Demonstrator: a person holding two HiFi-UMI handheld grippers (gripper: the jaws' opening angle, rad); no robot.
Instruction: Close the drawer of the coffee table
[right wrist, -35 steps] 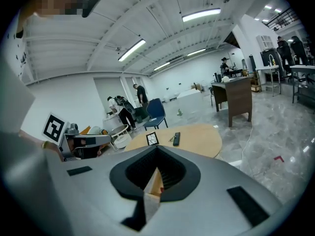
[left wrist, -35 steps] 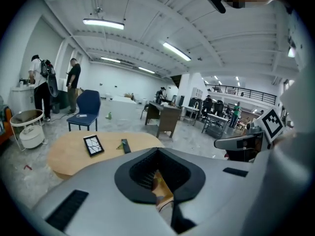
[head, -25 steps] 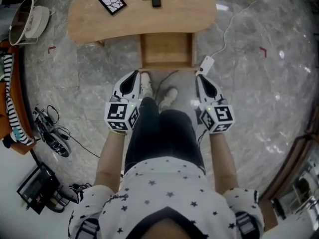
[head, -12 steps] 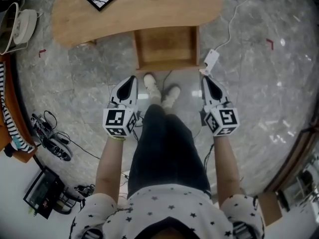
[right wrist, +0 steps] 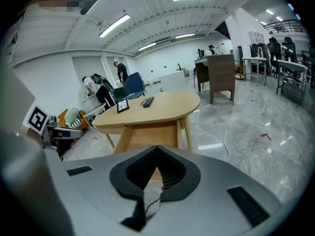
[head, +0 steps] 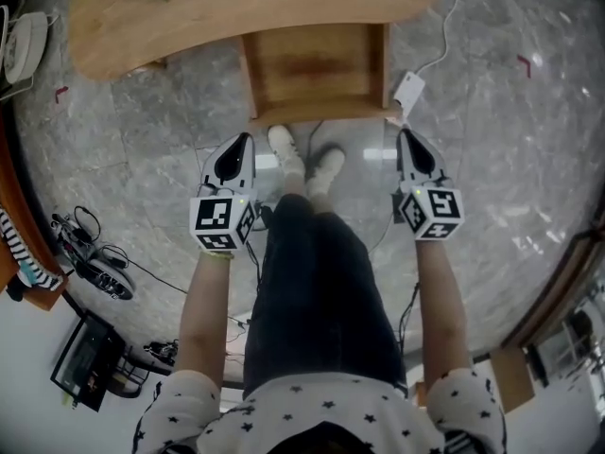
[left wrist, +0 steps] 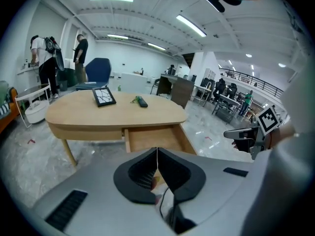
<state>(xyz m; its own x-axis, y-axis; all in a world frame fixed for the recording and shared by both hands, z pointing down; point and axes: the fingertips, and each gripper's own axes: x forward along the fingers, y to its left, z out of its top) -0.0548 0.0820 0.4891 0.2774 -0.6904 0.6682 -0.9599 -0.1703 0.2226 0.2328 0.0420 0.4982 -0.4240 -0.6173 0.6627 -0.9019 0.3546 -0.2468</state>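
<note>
The wooden coffee table (head: 236, 12) fills the top of the head view. Its drawer (head: 317, 69) is pulled out toward me and looks empty. My left gripper (head: 246, 140) hangs just short of the drawer's front left corner, jaws shut on nothing. My right gripper (head: 406, 135) is level with it off the front right corner, also shut and empty. Neither touches the drawer. In the left gripper view the shut tips (left wrist: 157, 149) point at the open drawer (left wrist: 152, 137). In the right gripper view the shut tips (right wrist: 157, 146) point at its side (right wrist: 147, 136).
A white plug block (head: 408, 91) with its cable lies on the marble floor by the drawer's right corner. My shoes (head: 302, 164) stand in front of the drawer. A cable tangle (head: 95, 263) lies left. A black frame (left wrist: 104, 96) and a remote (left wrist: 141, 101) are on the tabletop.
The table and drawer have grown larger and slid up in the head view. Both grippers have sunk and come nearer the drawer's front corners. Both stay shut.
</note>
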